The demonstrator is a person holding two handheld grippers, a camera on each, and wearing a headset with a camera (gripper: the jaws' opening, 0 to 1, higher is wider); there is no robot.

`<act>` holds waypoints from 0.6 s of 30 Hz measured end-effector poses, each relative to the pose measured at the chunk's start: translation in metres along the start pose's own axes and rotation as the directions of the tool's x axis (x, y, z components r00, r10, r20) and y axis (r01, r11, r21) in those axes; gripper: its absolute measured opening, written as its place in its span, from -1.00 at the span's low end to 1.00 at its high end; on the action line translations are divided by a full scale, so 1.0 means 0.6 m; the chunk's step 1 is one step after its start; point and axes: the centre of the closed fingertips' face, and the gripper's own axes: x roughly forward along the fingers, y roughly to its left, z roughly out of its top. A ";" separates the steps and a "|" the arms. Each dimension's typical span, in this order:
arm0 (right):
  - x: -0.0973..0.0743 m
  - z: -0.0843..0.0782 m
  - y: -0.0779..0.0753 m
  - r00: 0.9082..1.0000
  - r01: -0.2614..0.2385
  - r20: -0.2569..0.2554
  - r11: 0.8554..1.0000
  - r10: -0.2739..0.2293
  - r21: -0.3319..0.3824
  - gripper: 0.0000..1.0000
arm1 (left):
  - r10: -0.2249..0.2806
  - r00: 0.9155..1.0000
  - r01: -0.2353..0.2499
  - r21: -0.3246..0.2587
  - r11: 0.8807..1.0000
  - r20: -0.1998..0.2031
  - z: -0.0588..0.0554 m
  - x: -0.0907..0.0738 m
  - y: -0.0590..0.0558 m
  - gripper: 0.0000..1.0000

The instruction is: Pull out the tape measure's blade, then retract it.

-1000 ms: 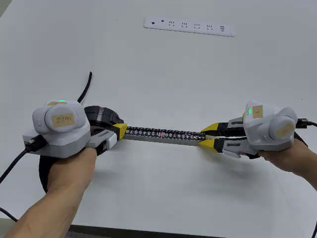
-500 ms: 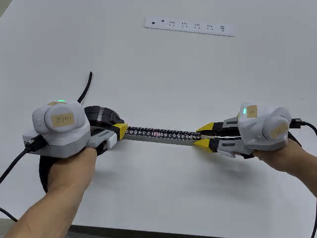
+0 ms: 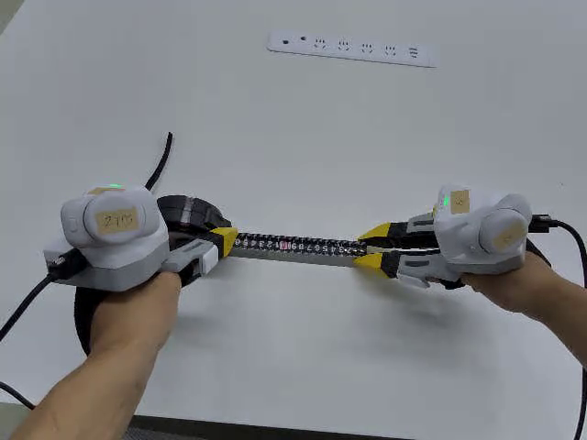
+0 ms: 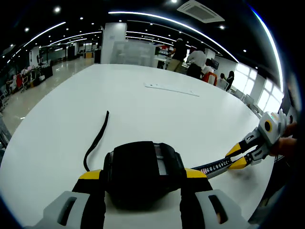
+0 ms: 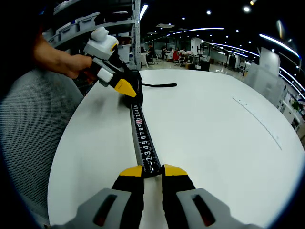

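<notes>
A black tape measure case (image 3: 188,218) rests on the white table, and my left gripper (image 3: 216,246) is shut on it; in the left gripper view the case (image 4: 143,171) sits between the yellow-tipped jaws. Its dark blade (image 3: 293,247) with white numbers runs to the right, low over the table. My right gripper (image 3: 369,247) is shut on the blade's end. Seen from the right gripper view, the blade (image 5: 143,143) stretches from my right gripper (image 5: 152,171) back to the case (image 5: 134,82) and my left gripper (image 5: 123,86).
A white power strip (image 3: 348,48) lies at the far side of the table. A black strap (image 3: 158,163) trails behind the case. Black cables (image 3: 18,312) hang from both grippers. The table's near edge (image 3: 303,429) runs just below my arms.
My right gripper has moved left toward the case, still shut on the blade's end, so less blade shows. The left gripper and case stayed put.
</notes>
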 end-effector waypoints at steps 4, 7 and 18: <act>0.004 0.003 0.002 1.000 -0.002 0.003 1.000 0.002 -0.001 -0.77 | -0.001 1.000 0.001 0.000 1.000 0.001 -0.001 0.000 0.000 0.20; 0.005 0.005 0.002 1.000 -0.004 0.005 1.000 0.004 0.000 -0.77 | -0.001 1.000 0.001 -0.002 1.000 0.000 -0.001 0.001 0.000 0.20; 0.010 0.010 0.001 1.000 -0.007 0.009 1.000 0.007 0.000 -0.77 | -0.001 1.000 0.001 -0.002 1.000 0.000 0.001 0.001 -0.003 0.21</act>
